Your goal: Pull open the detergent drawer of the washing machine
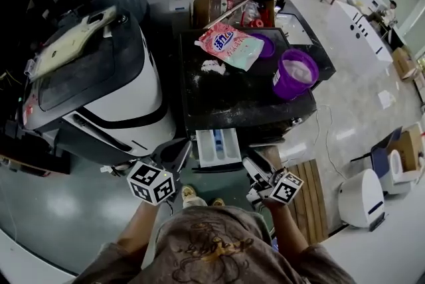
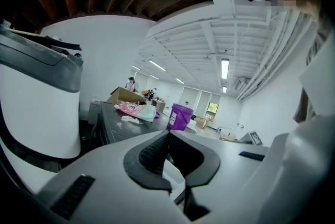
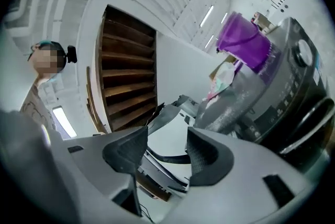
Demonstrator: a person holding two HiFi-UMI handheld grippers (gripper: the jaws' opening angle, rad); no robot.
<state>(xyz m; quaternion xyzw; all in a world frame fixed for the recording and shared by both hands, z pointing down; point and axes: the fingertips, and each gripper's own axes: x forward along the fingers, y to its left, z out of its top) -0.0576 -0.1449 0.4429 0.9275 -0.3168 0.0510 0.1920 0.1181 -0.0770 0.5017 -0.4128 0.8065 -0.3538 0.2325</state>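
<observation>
The dark washing machine (image 1: 232,100) stands in front of me. Its white detergent drawer (image 1: 218,146) sticks out of the front, with a blue part inside. My left gripper (image 1: 175,155) hangs just left of the drawer; its pads meet at the tips in the left gripper view (image 2: 168,135), with nothing between them. My right gripper (image 1: 255,170) is just right of the drawer and below it. In the right gripper view (image 3: 166,150) its jaws stand apart and empty, and the washing machine's front (image 3: 285,97) fills the right side, tilted.
A purple bucket (image 1: 295,72), a pink detergent bag (image 1: 230,44) and spilled white powder lie on the machine's top, with a cardboard box (image 1: 232,0) behind. A large white and black machine (image 1: 93,90) stands close at the left. A wooden pallet (image 1: 312,196) lies at the right.
</observation>
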